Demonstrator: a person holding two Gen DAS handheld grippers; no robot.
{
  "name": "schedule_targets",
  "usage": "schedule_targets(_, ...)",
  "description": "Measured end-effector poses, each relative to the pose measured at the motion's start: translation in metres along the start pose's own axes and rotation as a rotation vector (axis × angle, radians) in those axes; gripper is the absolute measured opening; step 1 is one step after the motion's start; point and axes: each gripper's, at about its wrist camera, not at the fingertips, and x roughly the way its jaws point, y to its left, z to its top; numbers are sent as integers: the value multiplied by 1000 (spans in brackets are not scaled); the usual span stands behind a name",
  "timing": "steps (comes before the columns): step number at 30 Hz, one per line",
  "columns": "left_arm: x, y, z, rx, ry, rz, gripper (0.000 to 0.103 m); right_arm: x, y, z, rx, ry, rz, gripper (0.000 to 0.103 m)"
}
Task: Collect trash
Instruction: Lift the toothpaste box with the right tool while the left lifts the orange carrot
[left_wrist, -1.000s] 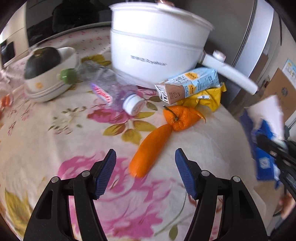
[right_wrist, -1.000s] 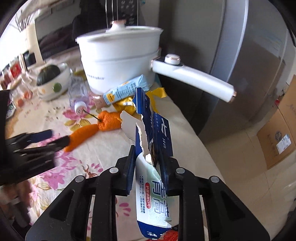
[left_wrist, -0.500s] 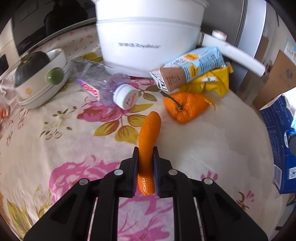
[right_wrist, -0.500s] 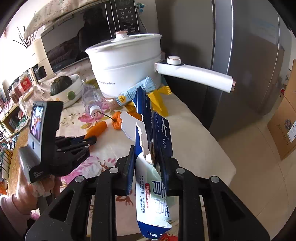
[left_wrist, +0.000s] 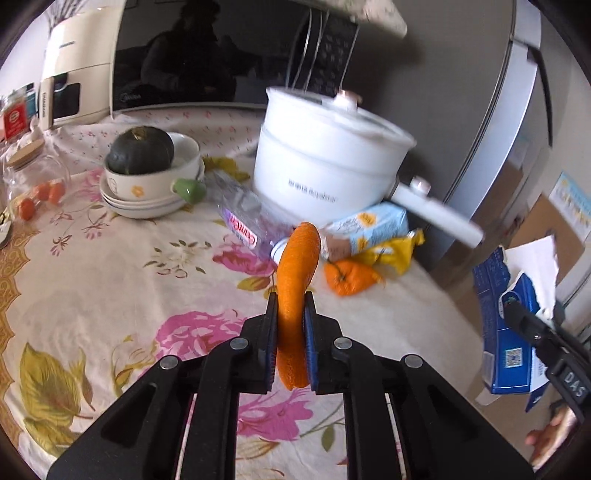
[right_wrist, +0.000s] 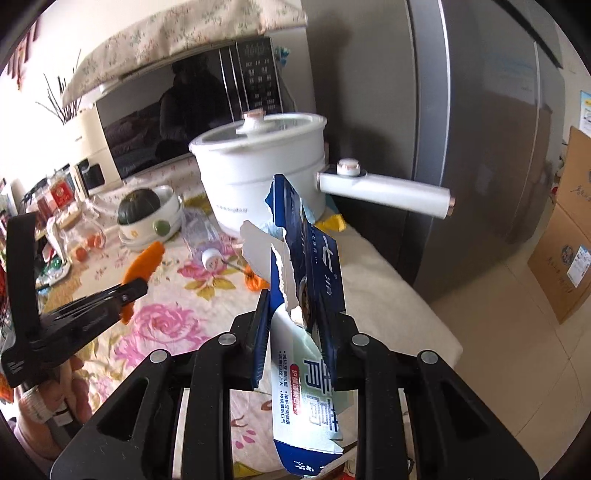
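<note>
My left gripper (left_wrist: 291, 306) is shut on a long strip of orange peel (left_wrist: 297, 266) and holds it above the flowered tablecloth (left_wrist: 110, 280). From the right wrist view the same peel (right_wrist: 144, 266) sticks up from the left gripper (right_wrist: 133, 290). My right gripper (right_wrist: 295, 306) is shut on a torn blue toothpaste box (right_wrist: 314, 266), also seen at the right edge as the blue box (left_wrist: 506, 332). On the cloth remain a second orange peel (left_wrist: 349, 277), a small drink carton (left_wrist: 369, 230), a yellow wrapper (left_wrist: 399, 254) and a crushed plastic bottle (left_wrist: 243, 218).
A white electric pot (left_wrist: 325, 173) with a long handle (right_wrist: 388, 192) stands behind the trash. A bowl with a dark squash (left_wrist: 147, 162) sits at the left on stacked plates. A grey fridge (right_wrist: 480, 129) and cardboard boxes (right_wrist: 565, 258) are to the right of the table edge.
The left gripper closed on the long orange peel and lifted it off the cloth. The right gripper rose a little, still holding the box.
</note>
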Motion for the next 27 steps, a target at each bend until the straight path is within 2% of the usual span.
schedule_targets(14,-45,-27,-10,8,-119,-94,13,-55,-19,-11,81,-156,-146,24)
schedule_targets(20,-50,-47,-22,32,-121,-139,13,-73,-34,-24,104,-184,-228,24)
schedule_targets(27,-53,-76,-35,93,-117,-184,13,-87,-54,-37,144,-187,-284,25)
